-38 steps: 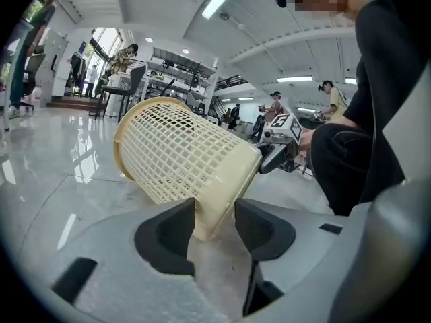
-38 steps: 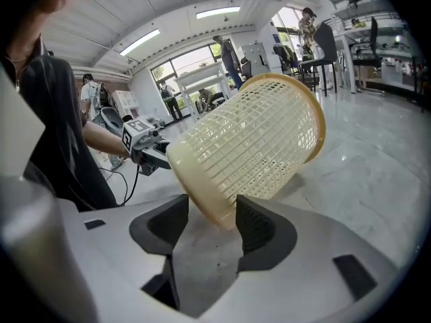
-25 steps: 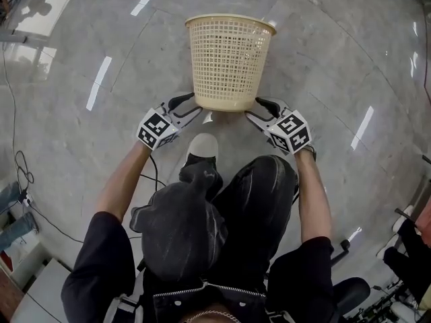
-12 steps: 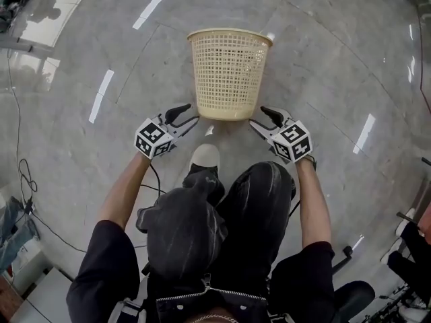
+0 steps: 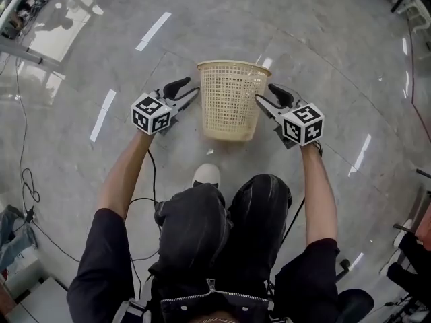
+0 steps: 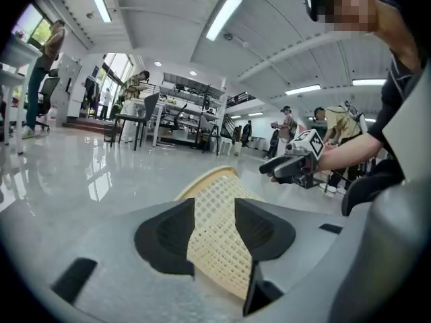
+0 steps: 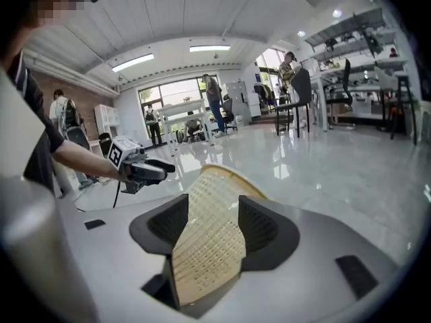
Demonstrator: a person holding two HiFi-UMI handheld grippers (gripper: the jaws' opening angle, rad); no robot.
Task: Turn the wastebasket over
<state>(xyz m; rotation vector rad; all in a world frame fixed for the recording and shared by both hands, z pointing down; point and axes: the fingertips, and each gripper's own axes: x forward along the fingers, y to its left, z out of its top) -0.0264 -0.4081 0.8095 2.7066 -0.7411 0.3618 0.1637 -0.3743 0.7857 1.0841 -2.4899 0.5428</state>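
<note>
Left gripper (image 5: 194, 86) jaws spread, right gripper (image 5: 263, 92) jaws spread too. Each frames mesh wall in its gap but pinches nothing, tips just beside the wastebasket (image 5: 229, 106), one per flank, below the rim. The wastebasket sits upright, mouth up, seemingly on the floor (image 5: 323, 32) ahead of the person's shoe (image 5: 206, 173). Nothing's turned yet, so the whole flip remains.

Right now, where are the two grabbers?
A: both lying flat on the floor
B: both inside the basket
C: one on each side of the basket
C: the head view shows the left gripper at the left side of the wastebasket and the right gripper at its right side, both pointing in at its mesh wall.
</note>
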